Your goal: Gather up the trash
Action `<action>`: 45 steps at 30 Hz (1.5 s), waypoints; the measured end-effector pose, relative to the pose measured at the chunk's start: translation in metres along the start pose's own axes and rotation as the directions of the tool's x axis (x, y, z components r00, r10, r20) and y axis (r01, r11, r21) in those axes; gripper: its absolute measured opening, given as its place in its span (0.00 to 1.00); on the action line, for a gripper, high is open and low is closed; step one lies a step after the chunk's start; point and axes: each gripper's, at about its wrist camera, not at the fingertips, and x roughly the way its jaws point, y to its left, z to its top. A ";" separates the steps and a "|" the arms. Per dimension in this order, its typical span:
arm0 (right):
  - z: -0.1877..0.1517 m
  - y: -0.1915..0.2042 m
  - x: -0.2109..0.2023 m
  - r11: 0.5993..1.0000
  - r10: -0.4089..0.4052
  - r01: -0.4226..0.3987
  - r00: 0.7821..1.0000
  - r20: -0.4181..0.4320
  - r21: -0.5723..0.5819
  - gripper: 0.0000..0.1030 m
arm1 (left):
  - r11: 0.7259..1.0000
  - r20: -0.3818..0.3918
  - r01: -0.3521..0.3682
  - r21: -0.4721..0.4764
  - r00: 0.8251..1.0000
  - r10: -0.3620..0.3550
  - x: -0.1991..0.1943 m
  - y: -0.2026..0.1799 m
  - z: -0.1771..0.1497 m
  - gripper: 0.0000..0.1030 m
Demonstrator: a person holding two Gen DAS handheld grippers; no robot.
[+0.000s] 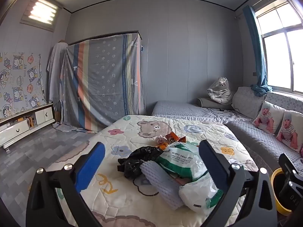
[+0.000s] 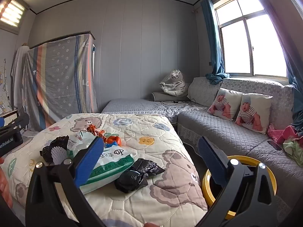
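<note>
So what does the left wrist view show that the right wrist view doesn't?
Only left: the white drawer cabinet under cartoon wallpaper. Only right: a second black bag near the bed's edge, pink clothes and a phone on the sofa. Both: the trash pile with the green-white packet, the yellow bin, two baby-print pillows, and open tongs.

- Left gripper [image 2: 11, 140] body, seen from right wrist view: white lettering, cut off at the edge, reads "enRobot.AI".
- White-and-green plastic bag [image 2: 111, 160] on the bed: large Chinese characters and smaller print, upside down, not legible.
- Quilt [image 1: 121, 194]: orange letters, partly hidden, unreadable.
</note>
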 end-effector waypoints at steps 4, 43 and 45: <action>0.000 0.000 0.000 1.000 -0.001 0.001 1.000 -0.008 0.000 0.93 | 1.000 0.000 0.000 0.005 1.000 0.000 0.000 -0.001 0.000 0.93; -0.002 -0.002 0.002 1.000 0.004 -0.004 1.000 -0.013 0.010 0.93 | 1.000 -0.009 -0.004 0.002 1.000 0.004 0.003 -0.001 -0.001 0.93; -0.002 -0.002 0.003 1.000 0.002 -0.002 1.000 -0.012 0.011 0.93 | 1.000 -0.010 -0.004 0.002 1.000 0.004 0.003 0.000 0.000 0.93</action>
